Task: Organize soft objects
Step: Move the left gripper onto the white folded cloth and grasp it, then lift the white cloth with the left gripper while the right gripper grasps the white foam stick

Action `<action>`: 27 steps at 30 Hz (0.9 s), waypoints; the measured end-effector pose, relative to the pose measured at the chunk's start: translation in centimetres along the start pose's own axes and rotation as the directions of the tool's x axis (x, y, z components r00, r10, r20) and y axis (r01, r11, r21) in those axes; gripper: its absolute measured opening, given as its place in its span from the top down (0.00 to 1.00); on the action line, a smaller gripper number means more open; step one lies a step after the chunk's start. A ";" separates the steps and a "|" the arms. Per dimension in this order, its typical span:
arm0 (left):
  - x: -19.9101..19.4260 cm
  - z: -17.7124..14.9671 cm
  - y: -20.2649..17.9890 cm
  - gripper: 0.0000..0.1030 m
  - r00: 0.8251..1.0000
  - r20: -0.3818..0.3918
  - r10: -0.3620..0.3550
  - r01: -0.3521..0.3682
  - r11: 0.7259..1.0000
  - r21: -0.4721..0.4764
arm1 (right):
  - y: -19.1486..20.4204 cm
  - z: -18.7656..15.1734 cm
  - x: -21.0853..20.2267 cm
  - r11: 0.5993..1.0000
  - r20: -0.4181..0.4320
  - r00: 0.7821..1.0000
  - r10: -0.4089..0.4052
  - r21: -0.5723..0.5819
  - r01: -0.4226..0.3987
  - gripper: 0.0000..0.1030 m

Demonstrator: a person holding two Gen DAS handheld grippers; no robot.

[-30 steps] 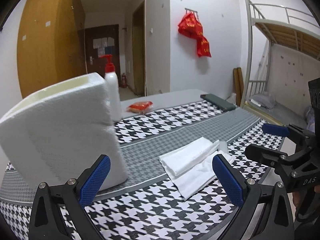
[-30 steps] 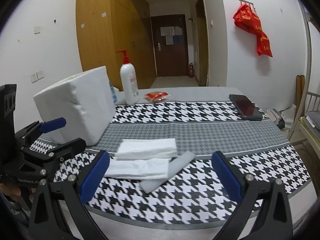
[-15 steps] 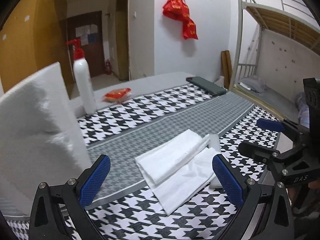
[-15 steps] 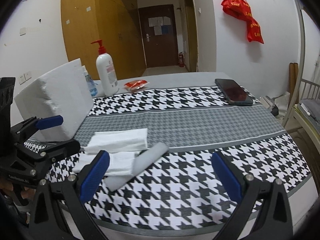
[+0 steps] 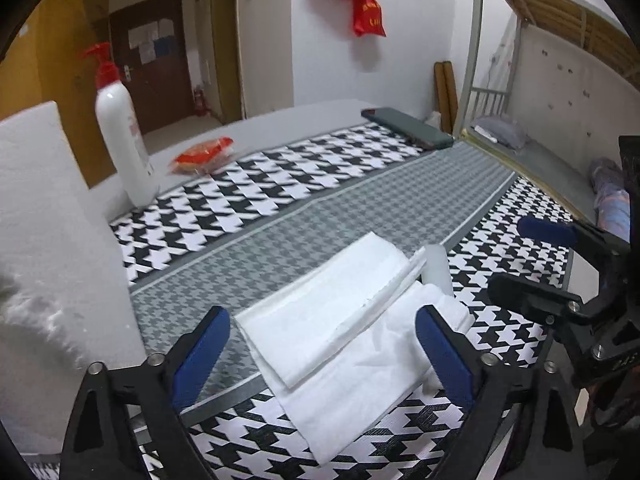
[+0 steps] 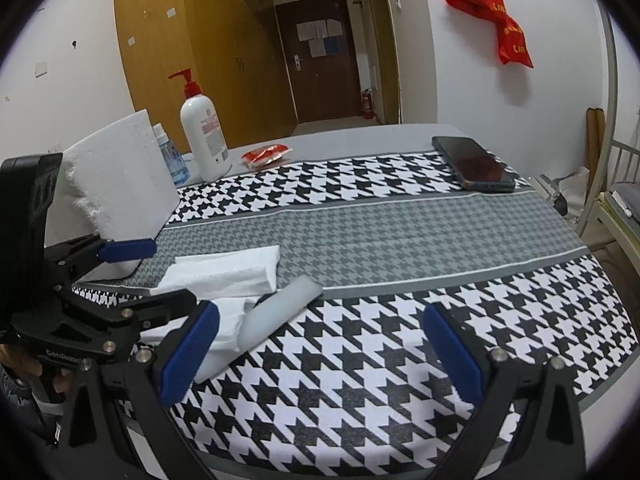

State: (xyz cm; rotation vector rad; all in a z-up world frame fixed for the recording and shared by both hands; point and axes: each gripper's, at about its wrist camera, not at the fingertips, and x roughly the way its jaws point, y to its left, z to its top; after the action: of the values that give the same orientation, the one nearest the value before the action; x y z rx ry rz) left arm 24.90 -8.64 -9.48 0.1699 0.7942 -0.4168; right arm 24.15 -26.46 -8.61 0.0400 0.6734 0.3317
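Observation:
Two folded white cloths (image 5: 320,312) (image 6: 228,272) lie stacked on the houndstooth tablecloth (image 5: 280,208), the lower one (image 5: 360,384) spread toward the near edge. A pale foam strip (image 5: 436,268) (image 6: 280,312) rests against their right side. My left gripper (image 5: 322,354) (image 6: 148,280) hovers low over the stack. Its jaws are closing, with the cloths between the blue pads (image 5: 200,352) but not pressed. My right gripper (image 6: 320,354) (image 5: 532,260) stands open just right of the strip, nothing between its fingers. A big white foam block (image 5: 48,240) (image 6: 116,192) stands at the left.
A white pump bottle (image 6: 202,136), a small blue-labelled bottle (image 6: 170,156) and a red packet (image 6: 266,156) stand at the table's back. A dark phone (image 6: 474,164) lies at the back right. A bunk bed frame (image 5: 476,52) rises beyond the table's right edge.
Both grippers have come forward and lower toward the cloths. The left view has swung right, so the foam block now sits at its left edge. The left jaws look slightly narrower.

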 end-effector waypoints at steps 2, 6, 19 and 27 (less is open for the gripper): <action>0.5 0.0 0.1 0.15 1.000 -0.016 0.005 -0.005 1.000 0.001 | -0.1 0.1 0.1 1.000 -0.002 1.000 0.004 0.000 -0.004 0.00; 1.3 -0.3 0.1 0.21 0.998 -0.056 -0.029 0.030 1.000 0.003 | -0.2 0.4 0.5 1.000 -0.012 1.000 0.015 -0.006 -0.015 0.00; 1.4 -0.7 -0.6 0.82 0.998 -0.066 -0.020 0.024 0.998 0.064 | -0.2 0.6 1.4 1.000 -0.070 0.997 0.016 -0.025 -0.018 0.00; 0.4 -0.5 2.6 0.92 1.000 0.002 -0.002 0.002 0.995 -0.103 | 1.4 0.1 1.7 0.999 -0.123 0.992 0.021 -0.046 -0.027 0.00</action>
State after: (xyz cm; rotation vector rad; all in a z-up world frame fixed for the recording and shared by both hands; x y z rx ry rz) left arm 25.89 -6.28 -10.08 0.0721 0.8127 -0.3768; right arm 25.09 -24.61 -9.39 -0.0181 0.7867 0.3755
